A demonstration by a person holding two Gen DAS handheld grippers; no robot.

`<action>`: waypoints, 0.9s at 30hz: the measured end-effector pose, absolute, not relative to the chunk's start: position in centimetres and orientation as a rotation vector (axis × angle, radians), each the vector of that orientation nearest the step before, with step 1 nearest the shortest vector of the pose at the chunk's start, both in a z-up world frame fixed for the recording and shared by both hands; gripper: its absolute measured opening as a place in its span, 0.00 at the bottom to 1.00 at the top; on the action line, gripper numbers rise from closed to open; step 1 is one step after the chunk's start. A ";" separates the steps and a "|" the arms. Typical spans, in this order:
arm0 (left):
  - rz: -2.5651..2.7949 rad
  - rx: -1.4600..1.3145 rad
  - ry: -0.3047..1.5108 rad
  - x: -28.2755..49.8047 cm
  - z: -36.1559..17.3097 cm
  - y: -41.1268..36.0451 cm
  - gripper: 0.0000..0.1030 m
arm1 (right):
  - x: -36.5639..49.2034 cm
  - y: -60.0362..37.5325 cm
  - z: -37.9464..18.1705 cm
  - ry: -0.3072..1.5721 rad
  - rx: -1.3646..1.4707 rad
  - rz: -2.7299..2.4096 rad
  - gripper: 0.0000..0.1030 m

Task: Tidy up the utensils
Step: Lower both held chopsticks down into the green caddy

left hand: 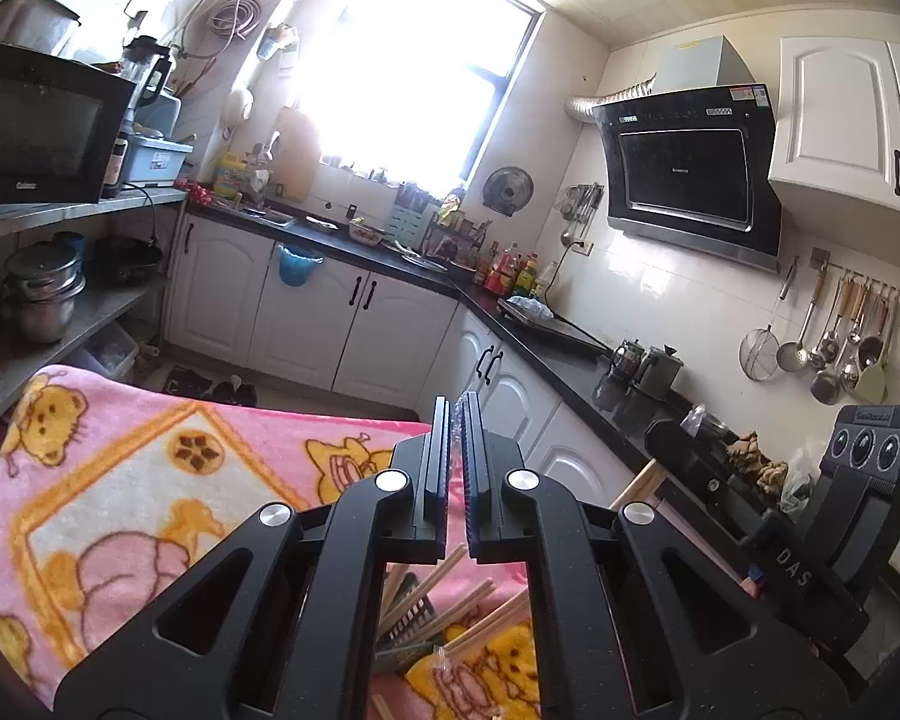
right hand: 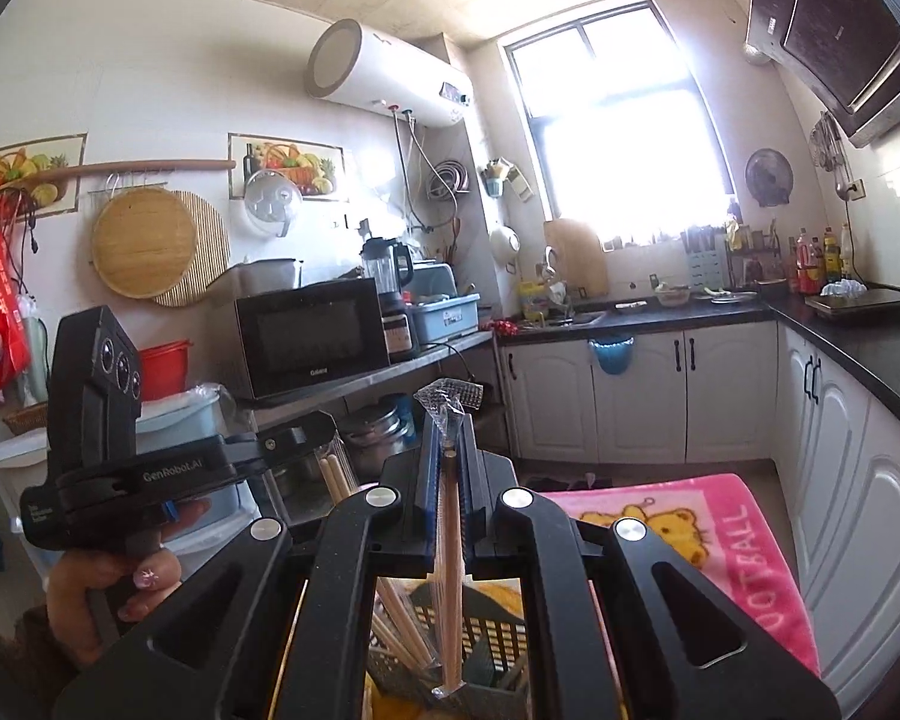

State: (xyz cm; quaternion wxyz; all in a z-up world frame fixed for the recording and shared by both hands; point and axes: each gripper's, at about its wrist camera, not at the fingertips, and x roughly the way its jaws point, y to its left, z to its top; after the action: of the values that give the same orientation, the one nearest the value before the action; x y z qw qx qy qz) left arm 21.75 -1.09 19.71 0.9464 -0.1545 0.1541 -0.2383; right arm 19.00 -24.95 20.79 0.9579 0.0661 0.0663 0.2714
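Note:
My right gripper (right hand: 448, 438) is shut on a pair of wooden chopsticks in a clear plastic sleeve (right hand: 450, 570), held upright, lower end over a dark slotted utensil basket (right hand: 492, 630) that holds more chopsticks (right hand: 399, 624). My left gripper (left hand: 457, 420) is nearly closed on a thin strip of clear plastic wrapper (left hand: 457, 450). Below it lie the basket (left hand: 411, 612) and loose chopsticks (left hand: 486, 618) on a pink cartoon blanket (left hand: 120, 480). The right gripper's body (left hand: 858, 492) shows at the left wrist view's right edge; the left one (right hand: 108, 420) shows in the right wrist view.
White cabinets under a black countertop (left hand: 540, 330) run along the right and far sides. A steel shelf (left hand: 60, 216) with a microwave (left hand: 36, 126) and pots stands on the left. Ladles hang on the wall rail (left hand: 840, 324). The blanket (right hand: 720, 540) covers the work surface.

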 end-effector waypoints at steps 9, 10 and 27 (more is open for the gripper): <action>-0.455 -0.342 0.312 23.7 19.2 -0.6 0.02 | 21.1 -23.7 21.7 0.096 0.098 0.538 0.06; -0.455 -0.343 0.313 23.9 19.1 -0.6 0.02 | 21.4 -23.5 21.5 0.094 0.092 0.535 0.06; -0.445 -0.343 0.372 26.0 15.1 -1.1 0.02 | 25.0 -22.3 15.7 0.185 0.110 0.506 0.06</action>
State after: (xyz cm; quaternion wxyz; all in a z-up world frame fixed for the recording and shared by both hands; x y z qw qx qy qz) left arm 26.04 -1.09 15.11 0.9437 -0.1681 0.1827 -0.2185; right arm 25.02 -22.26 15.67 0.9625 0.0545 0.0915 0.2497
